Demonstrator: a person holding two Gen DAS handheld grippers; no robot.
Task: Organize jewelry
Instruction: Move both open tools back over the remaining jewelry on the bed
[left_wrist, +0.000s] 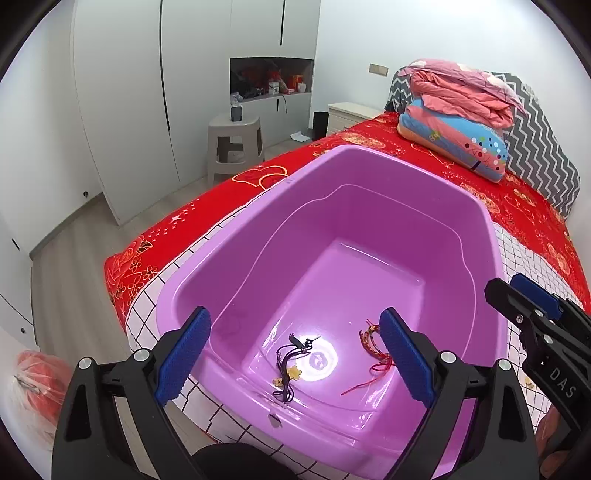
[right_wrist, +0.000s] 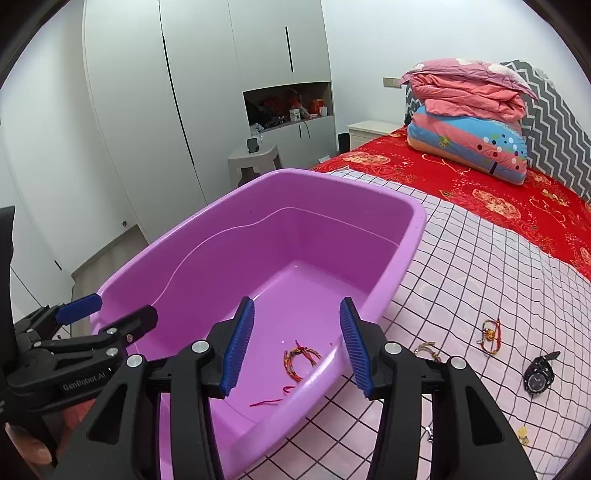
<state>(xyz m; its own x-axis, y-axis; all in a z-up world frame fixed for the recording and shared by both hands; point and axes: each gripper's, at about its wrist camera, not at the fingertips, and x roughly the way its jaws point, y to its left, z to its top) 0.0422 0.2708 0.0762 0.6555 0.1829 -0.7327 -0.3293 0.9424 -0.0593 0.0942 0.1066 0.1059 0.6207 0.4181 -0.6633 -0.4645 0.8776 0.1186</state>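
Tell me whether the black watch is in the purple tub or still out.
Out. The black watch lies on the checked sheet, right of the purple tub, apart from it.

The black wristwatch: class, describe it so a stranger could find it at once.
Start at the purple tub on the checked sheet. On the sheet to its right lie several small pieces. The black wristwatch is farthest right, the only dark, round-faced one; its neighbours are red-and-gold bracelets.

L claw (left_wrist: 295, 354) spread wide, holding nothing, R claw (right_wrist: 297, 345) also spread, side by side
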